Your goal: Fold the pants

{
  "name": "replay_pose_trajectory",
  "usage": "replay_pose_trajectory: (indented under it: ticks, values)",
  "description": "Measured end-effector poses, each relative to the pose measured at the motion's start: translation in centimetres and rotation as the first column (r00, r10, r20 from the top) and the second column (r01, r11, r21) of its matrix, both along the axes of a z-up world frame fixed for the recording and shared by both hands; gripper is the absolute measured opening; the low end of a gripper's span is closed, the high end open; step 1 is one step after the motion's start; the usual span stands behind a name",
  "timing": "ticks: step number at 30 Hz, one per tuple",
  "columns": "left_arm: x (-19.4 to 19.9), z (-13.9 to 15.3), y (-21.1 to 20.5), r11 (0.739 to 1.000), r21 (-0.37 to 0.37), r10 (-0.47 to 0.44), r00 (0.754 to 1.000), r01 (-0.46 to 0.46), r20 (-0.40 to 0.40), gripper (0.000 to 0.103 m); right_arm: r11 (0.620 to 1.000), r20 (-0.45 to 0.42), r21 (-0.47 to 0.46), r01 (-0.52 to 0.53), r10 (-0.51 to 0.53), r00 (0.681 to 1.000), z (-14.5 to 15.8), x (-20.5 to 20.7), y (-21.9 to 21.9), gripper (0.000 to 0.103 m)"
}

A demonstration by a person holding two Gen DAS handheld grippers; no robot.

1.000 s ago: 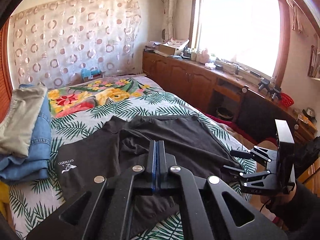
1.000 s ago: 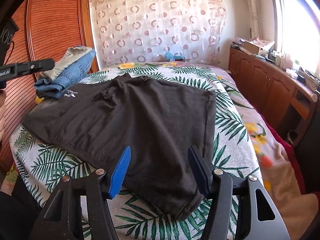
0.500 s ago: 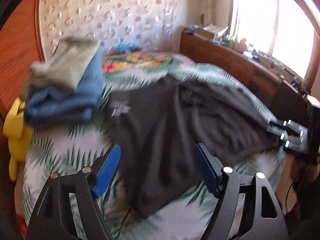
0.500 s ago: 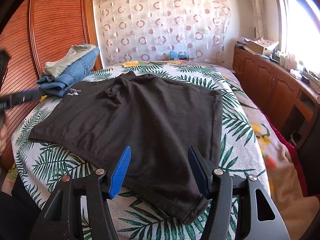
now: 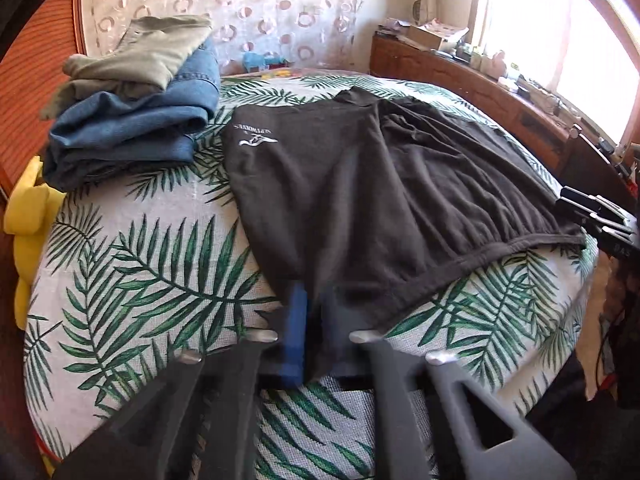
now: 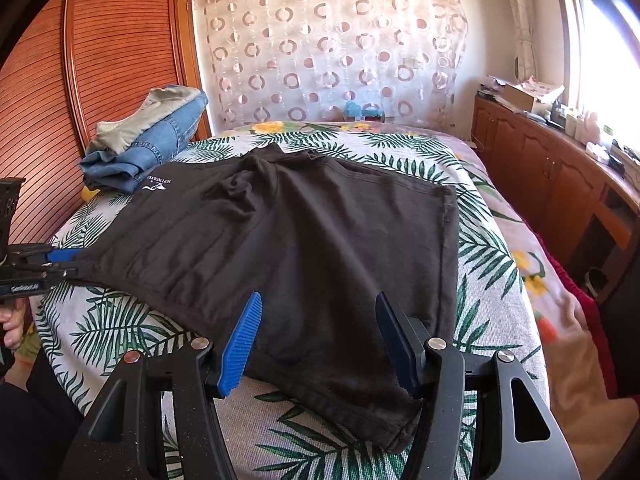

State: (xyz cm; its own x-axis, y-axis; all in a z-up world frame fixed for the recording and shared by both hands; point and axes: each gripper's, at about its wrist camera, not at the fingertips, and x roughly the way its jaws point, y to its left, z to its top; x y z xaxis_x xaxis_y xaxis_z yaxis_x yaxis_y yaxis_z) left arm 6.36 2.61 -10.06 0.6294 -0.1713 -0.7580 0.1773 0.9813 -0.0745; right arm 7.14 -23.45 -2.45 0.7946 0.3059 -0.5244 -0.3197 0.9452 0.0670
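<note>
Twofold check, left and right wrist views. Found black pants (image 5: 380, 200) spread mostly flat on leaf-print bed cover (image 5: 140, 280), filling centre of left view out toward 3 o'clock, white logo at 11 o'clock of the cloth. Noted some rumpling near the top middle. Saw left gripper (image 5: 310, 320) at 6 o'clock, blurred, blue pads drawn together and pinching the near corner of the pants. Confirmed same pinch at 9 o'clock in right view. Recorded right gripper (image 6: 318, 340) with pads standing well apart above the pants' other near corner, pressing on nothing. Logged folded jeans (image 5: 132, 128) under a khaki garment (image 5: 152, 52) at 10 o'clock, just beside the pants.
</note>
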Motion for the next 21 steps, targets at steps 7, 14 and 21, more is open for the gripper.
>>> replay_pose_trajectory:
  ticks: [7, 14, 21]
  values:
    - [0.6, 4.6, -2.6, 0.997, 0.007, -0.083, 0.990, 0.083, 0.112, 0.005, 1.000, -0.004, 0.010, 0.018, -0.018, 1.000, -0.3, -0.1, -0.7, 0.062]
    - [3.2, 9.1, -7.8, 0.980, 0.000, -0.196, 0.959, 0.200, 0.204, 0.005, 1.000, 0.000, 0.007, 0.021, -0.021, 1.000, -0.3, -0.6, -1.2, 0.062]
    - [6.0, 10.9, -12.7, 0.951, -0.052, -0.287, 0.933, 0.304, 0.216, 0.005, 0.999, 0.007, 0.020, 0.046, -0.046, 0.999, -0.3, -1.1, -2.9, 0.062]
